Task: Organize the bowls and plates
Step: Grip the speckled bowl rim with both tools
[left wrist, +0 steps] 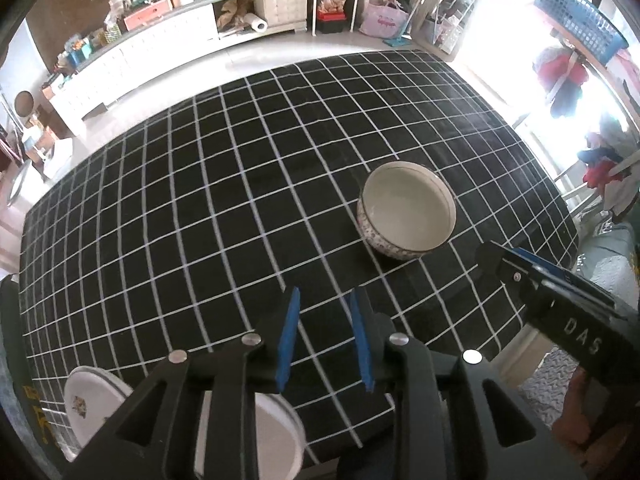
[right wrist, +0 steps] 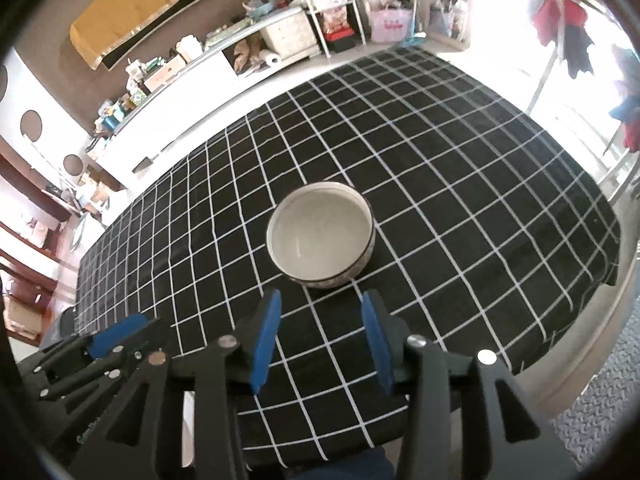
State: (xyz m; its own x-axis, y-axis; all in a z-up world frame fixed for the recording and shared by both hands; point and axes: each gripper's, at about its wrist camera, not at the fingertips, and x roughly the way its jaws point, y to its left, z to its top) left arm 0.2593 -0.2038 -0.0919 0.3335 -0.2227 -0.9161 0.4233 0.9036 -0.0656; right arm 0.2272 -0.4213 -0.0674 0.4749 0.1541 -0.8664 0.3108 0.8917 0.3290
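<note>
A cream bowl with a speckled outside (left wrist: 407,210) stands upright on the black checked tablecloth (left wrist: 224,200), to the right of centre; it shows straight ahead in the right wrist view (right wrist: 320,235). My left gripper (left wrist: 325,304) is open and empty above the cloth, left of and nearer than the bowl. My right gripper (right wrist: 320,312) is open and empty, just short of the bowl's near rim. Two white plates (left wrist: 90,404) lie at the near left edge, partly hidden under my left gripper. The right gripper shows at the right of the left wrist view (left wrist: 496,262).
The table's right edge (right wrist: 612,280) and near edge drop to a grey patterned floor mat (right wrist: 600,412). A long white cabinet (left wrist: 152,52) with clutter stands beyond the far edge. Clothes hang by the bright window (left wrist: 560,76) on the right.
</note>
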